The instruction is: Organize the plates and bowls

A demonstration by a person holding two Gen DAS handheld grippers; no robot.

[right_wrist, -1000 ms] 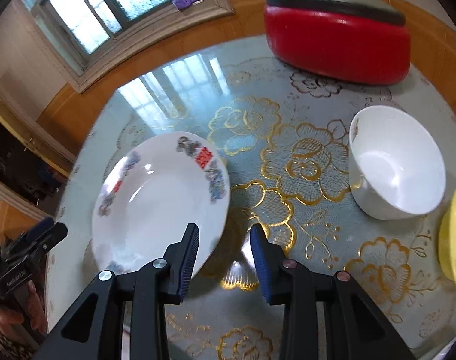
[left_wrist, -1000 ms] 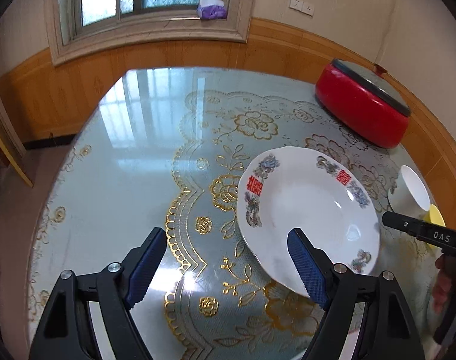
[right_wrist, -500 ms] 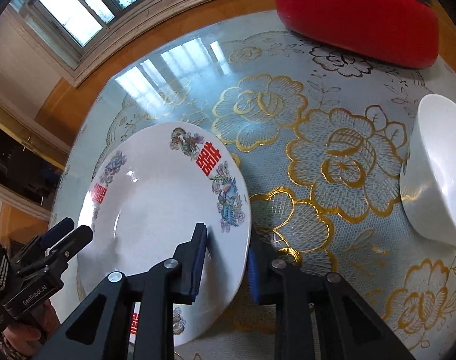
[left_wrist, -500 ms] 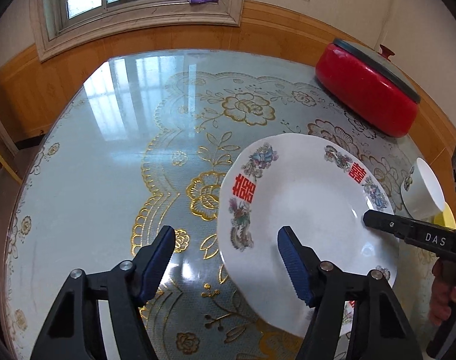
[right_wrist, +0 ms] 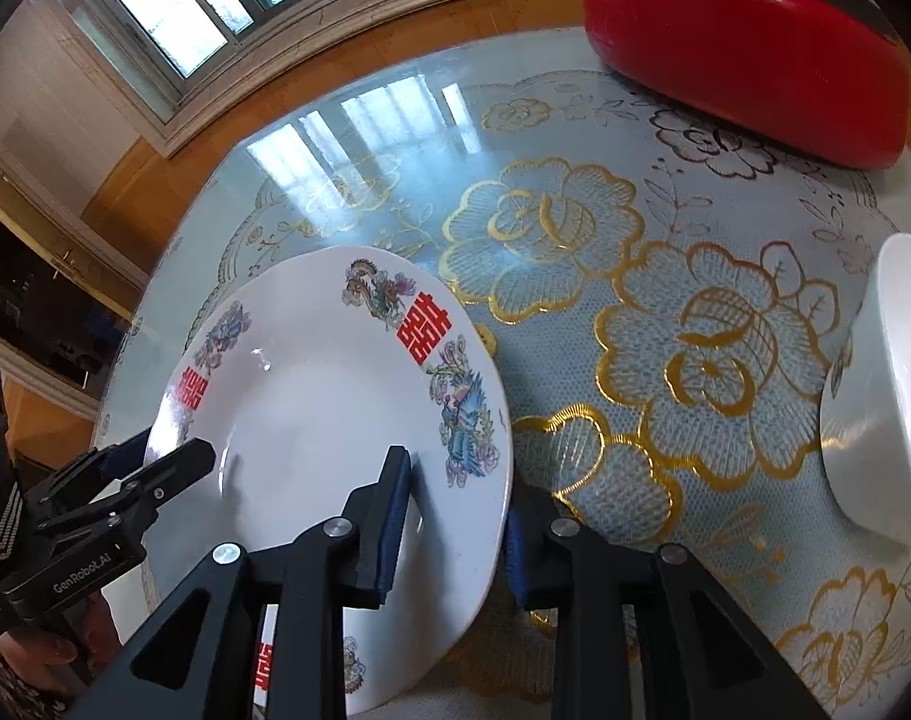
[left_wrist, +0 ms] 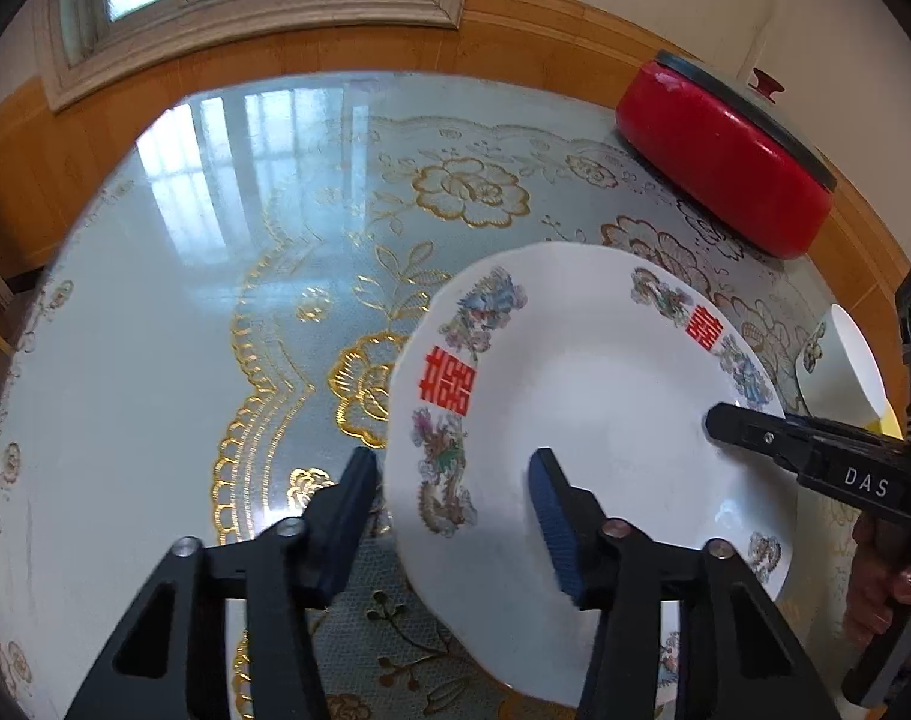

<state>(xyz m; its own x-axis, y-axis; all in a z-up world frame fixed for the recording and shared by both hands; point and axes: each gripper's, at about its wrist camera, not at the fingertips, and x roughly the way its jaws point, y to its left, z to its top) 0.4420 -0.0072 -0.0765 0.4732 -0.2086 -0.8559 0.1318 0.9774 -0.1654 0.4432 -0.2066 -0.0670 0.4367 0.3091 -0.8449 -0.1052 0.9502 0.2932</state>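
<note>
A white plate (left_wrist: 599, 420) with red characters and floral decals sits on the glass-topped table; it also shows in the right wrist view (right_wrist: 335, 438). My left gripper (left_wrist: 449, 516) is open and straddles the plate's left rim, one finger over the plate, one outside. My right gripper (right_wrist: 455, 516) straddles the plate's right rim with its jaws narrow; contact is unclear. The right gripper also shows in the left wrist view (left_wrist: 749, 429), and the left one in the right wrist view (right_wrist: 173, 459). A white bowl (right_wrist: 881, 396) stands to the right.
A red lidded pot (left_wrist: 725, 162) stands at the table's far right; it also shows in the right wrist view (right_wrist: 749, 42). A yellow dish edge (left_wrist: 887, 420) peeks behind the white bowl (left_wrist: 845, 366). The table (left_wrist: 185, 300) has a gold floral cloth under glass.
Both grippers have moved in onto the plate's opposite rims. The left jaws have narrowed a little. The plate looks larger and nearer in both views.
</note>
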